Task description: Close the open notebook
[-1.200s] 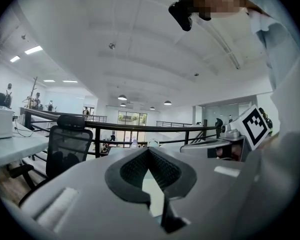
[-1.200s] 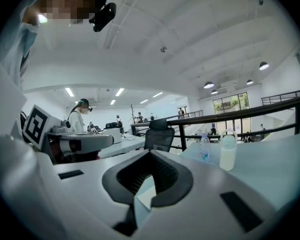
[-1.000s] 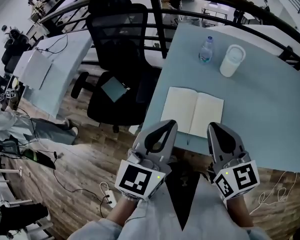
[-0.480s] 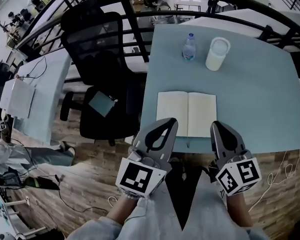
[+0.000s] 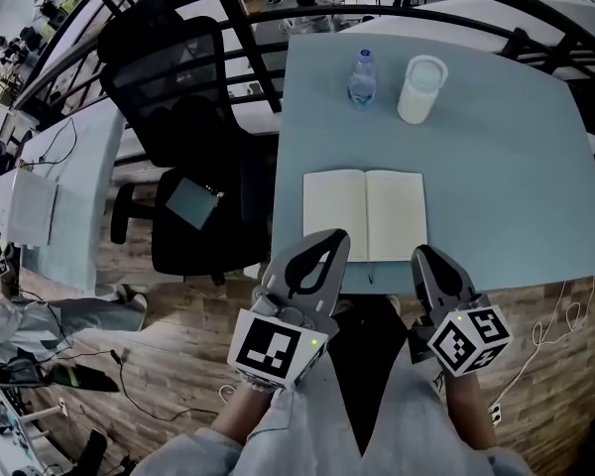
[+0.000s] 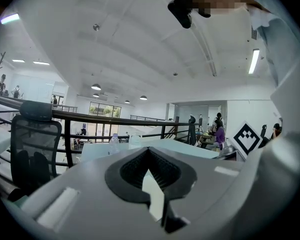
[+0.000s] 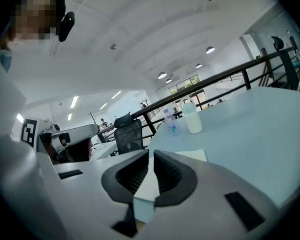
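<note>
**Both pairs of fingers shut at the near edge of the open notebook**

The notebook [image 5: 365, 214] lay open and flat on the pale blue surface [image 5: 506, 177], close to its near edge, with the spine running away from the fingers. The left gripper [image 5: 332, 238] pointed at the near left corner of the left page. The right gripper [image 5: 423, 254] pointed at the near right corner of the right page. From the head view each tip overlapped its corner, so the book sat just ahead of and between the two. Whether either tip touched the paper could not be told.

The left fingers [image 6: 127, 170] were pressed together at the tips with nothing held. Only a slim lens-shaped gap stayed behind the tips, and something pale showed through it. The right fingers [image 7: 172, 176] were likewise closed and empty, with a pale page showing through their gap and the notebook [image 7: 192, 155] just beyond them.

Well beyond the fingers, past the book's far edge, stood a clear bottle [image 5: 362, 77] and a white cup [image 5: 420, 88], near each other. The bottle's bluish label was too small to read. Both pages looked pale, and no writing could be made out on them. Each gripper carried a marker cube [image 5: 274, 351] printed with black-and-white squares but no letters. An office chair [image 5: 183, 117] stood off to the left of the left fingers, beside the surface.
</note>
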A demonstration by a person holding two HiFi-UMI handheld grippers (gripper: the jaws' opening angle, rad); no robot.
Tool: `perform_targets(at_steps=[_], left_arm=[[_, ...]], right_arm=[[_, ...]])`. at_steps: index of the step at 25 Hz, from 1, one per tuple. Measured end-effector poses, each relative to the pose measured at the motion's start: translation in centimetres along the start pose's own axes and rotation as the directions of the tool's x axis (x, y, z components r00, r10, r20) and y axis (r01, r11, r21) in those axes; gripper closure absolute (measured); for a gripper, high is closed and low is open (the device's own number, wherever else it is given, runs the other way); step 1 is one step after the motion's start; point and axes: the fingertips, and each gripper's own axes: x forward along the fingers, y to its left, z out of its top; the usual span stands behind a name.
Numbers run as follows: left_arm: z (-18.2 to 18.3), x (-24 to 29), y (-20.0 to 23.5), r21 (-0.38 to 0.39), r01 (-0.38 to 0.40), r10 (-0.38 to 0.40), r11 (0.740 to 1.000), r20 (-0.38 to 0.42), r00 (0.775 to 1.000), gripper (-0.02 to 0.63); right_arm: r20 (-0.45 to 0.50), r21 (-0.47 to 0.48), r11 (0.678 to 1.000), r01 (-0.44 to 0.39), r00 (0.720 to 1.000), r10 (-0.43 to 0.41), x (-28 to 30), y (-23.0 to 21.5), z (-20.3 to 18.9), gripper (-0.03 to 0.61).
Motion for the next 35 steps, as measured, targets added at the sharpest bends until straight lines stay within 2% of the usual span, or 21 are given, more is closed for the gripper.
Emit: perform_targets(at_steps=[3, 7, 10, 19, 22, 26, 35], left_arm=[[-0.4, 0.3, -0.2, -0.017, -0.003, 0.003, 1.0, -0.022, 1.0, 0.609], [-0.8, 1.0, 0.0, -0.004, -0.014, 0.013, 1.0, -0.024, 1.0, 0.609], [-1.1, 1.3, -0.2, -0.024, -0.025, 0.024, 0.999, -0.049, 0.998, 0.609], [-2.2, 1.9, 0.2, -0.006, -0.052, 0.051, 0.999, -0.068, 0.996, 0.609], [-2.6, 1.8, 0.3, -0.017, -0.065, 0.063, 0.998, -0.09, 0.994, 0.609], [-2.5, 1.5, 1.1, -0.011, -0.087, 0.086, 0.996, -0.085, 0.993, 0.609], [-3.1, 0.9, 2.0, -0.01, -0.113, 0.111, 0.994, -0.107, 0.988, 0.609]], right_arm=[[-0.011, 0.065, 0.998, 0.018, 1.0, -0.017, 0.0, -1.2, -1.1, 0.571], [-0.058, 0.134, 0.991, 0.016, 0.998, -0.008, 0.4, -2.4, -2.8, 0.512], [-0.101, 0.186, 0.983, 0.011, 0.995, 0.008, 0.8, -3.1, -4.3, 0.482], [-0.213, 0.364, 0.93, 0.043, 0.976, 0.038, 1.9, -5.1, -9.3, 0.449], [-0.238, 0.438, 0.897, 0.058, 0.97, 0.054, 2.4, -5.5, -11.0, 0.44], [-0.269, 0.547, 0.831, 0.102, 0.961, 0.059, 2.8, -5.9, -13.5, 0.432], [-0.288, 0.67, 0.721, 0.175, 0.957, 0.036, 4.0, -7.2, -16.1, 0.422]])
